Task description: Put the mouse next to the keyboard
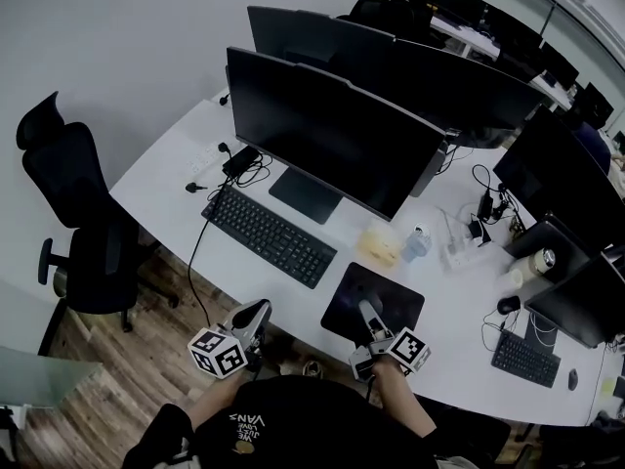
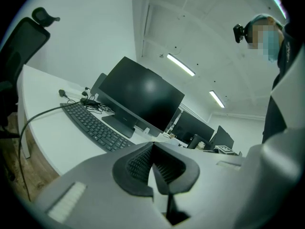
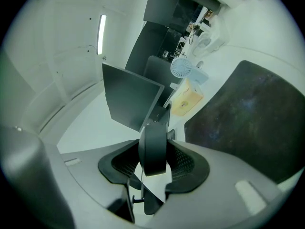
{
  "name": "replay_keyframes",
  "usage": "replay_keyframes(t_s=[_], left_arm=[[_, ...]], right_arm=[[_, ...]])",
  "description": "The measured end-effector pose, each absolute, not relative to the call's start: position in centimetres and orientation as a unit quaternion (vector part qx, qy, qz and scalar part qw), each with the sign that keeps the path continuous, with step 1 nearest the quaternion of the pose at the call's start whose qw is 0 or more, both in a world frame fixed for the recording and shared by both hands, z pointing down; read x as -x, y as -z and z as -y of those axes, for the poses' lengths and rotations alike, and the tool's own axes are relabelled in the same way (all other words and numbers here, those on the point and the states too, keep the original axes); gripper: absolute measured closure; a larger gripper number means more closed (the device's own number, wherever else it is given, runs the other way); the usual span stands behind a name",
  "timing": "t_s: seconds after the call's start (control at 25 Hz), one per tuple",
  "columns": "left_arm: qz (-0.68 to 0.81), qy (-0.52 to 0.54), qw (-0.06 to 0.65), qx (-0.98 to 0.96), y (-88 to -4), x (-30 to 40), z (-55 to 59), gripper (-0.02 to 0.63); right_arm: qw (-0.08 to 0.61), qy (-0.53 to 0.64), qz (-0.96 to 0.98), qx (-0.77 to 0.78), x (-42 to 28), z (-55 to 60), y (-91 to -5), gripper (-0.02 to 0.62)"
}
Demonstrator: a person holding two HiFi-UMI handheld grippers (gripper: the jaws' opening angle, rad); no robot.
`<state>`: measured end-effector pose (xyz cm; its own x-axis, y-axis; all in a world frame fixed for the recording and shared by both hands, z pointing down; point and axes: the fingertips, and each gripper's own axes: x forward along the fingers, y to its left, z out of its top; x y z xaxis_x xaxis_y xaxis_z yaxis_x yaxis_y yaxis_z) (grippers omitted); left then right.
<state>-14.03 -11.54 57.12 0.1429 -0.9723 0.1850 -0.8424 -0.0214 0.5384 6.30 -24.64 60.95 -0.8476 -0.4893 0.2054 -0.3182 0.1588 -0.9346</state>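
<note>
Right gripper (image 3: 153, 165) clamps dark rounded mouse (image 3: 153, 147) above black mouse pad (image 1: 391, 296); left gripper (image 2: 153, 151) jaws together, empty. I should carry mouse level toward long black keyboard (image 1: 269, 234), lower flat just beside its near end, then release.

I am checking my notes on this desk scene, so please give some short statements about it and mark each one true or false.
1. The right tongs grip the mouse. True.
2. The left tongs stand wide open. False: they are shut, with nothing between them.
3. In the head view, the keyboard lies to the right of the mouse pad. False: it lies to the left of it.
4. The monitor behind the keyboard is dark. True.
</note>
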Motion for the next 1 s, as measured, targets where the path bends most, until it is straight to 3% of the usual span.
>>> replay_keyframes(t_s=[1.0], left_arm=[[0.525, 0.072, 0.295, -0.795, -57.5, 21.6, 17.5, 0.604]], right_arm=[[0.134, 0.565, -0.701, 0.413, -1.1, 25.7, -65.2, 0.417]])
